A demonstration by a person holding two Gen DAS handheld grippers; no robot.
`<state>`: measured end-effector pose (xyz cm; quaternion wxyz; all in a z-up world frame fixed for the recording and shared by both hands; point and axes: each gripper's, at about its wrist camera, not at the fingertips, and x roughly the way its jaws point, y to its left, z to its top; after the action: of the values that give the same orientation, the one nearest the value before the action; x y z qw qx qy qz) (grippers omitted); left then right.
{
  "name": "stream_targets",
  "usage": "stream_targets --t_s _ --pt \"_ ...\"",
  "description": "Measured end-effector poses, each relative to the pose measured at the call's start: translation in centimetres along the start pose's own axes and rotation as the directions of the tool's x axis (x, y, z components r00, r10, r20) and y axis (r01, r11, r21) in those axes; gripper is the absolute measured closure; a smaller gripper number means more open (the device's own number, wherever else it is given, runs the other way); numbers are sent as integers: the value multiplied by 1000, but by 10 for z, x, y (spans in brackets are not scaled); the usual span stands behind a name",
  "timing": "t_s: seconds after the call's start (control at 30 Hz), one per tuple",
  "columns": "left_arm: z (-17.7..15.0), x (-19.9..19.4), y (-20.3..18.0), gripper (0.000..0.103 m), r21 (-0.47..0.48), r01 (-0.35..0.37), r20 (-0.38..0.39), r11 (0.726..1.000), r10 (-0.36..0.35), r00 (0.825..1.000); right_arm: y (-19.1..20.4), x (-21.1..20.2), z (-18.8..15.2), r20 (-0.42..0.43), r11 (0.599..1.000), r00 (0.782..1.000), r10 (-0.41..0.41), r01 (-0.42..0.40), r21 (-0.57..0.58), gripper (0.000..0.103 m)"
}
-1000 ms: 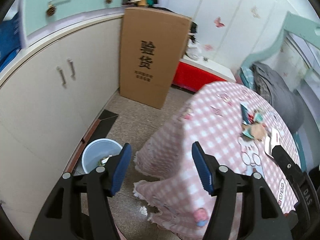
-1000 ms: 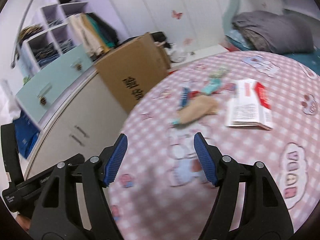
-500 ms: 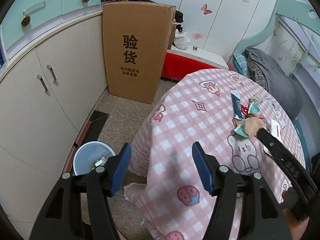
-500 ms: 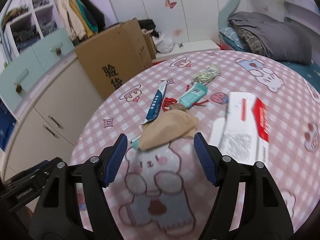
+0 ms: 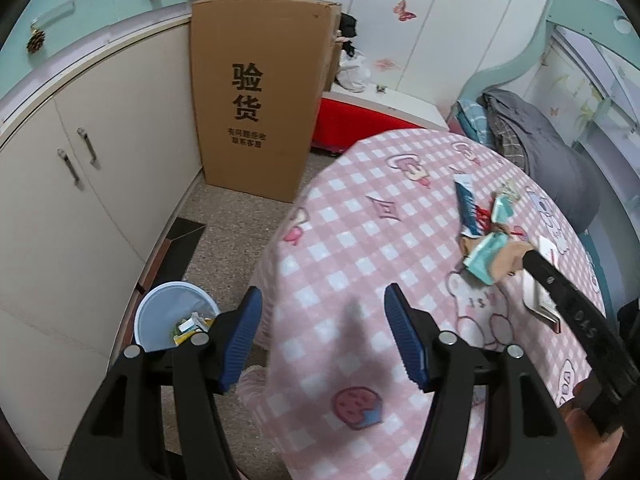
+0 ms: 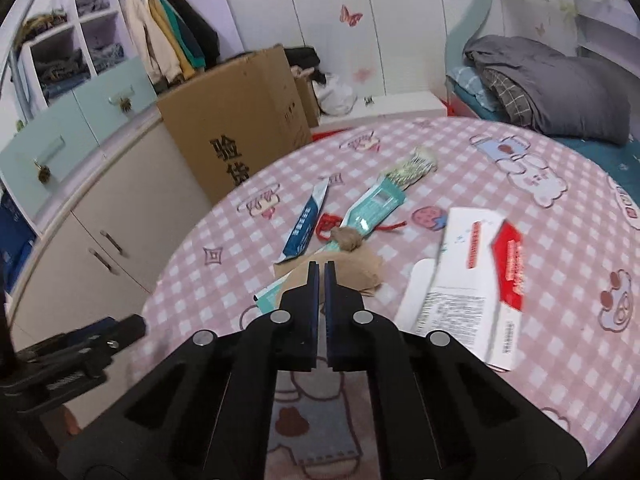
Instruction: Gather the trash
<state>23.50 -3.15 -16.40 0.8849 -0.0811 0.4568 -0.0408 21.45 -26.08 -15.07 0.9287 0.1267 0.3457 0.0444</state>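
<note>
— What's the room like?
— A round table (image 6: 560, 360) in pink checked cloth, a cardboard box (image 5: 256, 92) by cream cabinets (image 5: 80, 200), and a blue bin (image 5: 172, 316) on the floor holding scraps.
— Your tongs?
— My right gripper (image 6: 322, 276) is clenched at the tan paper wad (image 6: 356, 268), though I can't tell whether it grips it. My left gripper (image 5: 320, 340) hangs released over the table edge.

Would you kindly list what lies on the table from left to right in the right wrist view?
blue wrapper → tan paper bag → white and red leaflet
</note>
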Motion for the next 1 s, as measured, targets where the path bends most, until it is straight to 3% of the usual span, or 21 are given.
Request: stream_targets --t_s 0.13,0.23,0.27,0.3,0.33,0.37,0.53,0.57,0.6,0.67,1.0 --pt "-1 -1 -20 41 43 37 -3 998 -37 999 -14 -11 3 11 999 1000 16 -16 39 100" --pt "-1 -3 -30 41 48 41 7 998 -42 999 -22 3 3 -70 992 995 64 -56 111 97" --pt "-1 -4 -31 41 42 39 13 998 -40 999 -20 7 2 -73 993 996 58 -50 110 84" --pt "-1 -4 -31 41 34 39 16 999 -40 999 -18 11 0 -76 993 996 56 -47 111 49" --pt "0 -5 -29 41 27 40 18 999 -41 999 -16 14 -1 -78 992 995 58 -49 117 35" --pt "1 -5 -27 41 20 37 22 999 -37 999 -13 17 -2 -72 992 996 60 -52 119 33" --pt "3 -2 -17 40 -1 14 16 1000 -14 1000 -3 37 1 -87 993 995 54 -44 108 34" --pt "4 -1 -14 40 -5 12 14 1000 -12 1000 -3 40 2 -84 993 995 50 -41 108 41" --pt "4 0 -12 40 -8 12 13 1000 -12 1000 -3 44 3 -83 994 996 44 -35 105 76" --pt "5 1 -11 40 -9 11 10 1000 -11 1000 -7 47 5 -84 990 993 81 -70 119 98" --pt "4 -1 -31 40 33 56 13 998 -56 998 -22 -10 15 43 993 997 68 -72 91 101"
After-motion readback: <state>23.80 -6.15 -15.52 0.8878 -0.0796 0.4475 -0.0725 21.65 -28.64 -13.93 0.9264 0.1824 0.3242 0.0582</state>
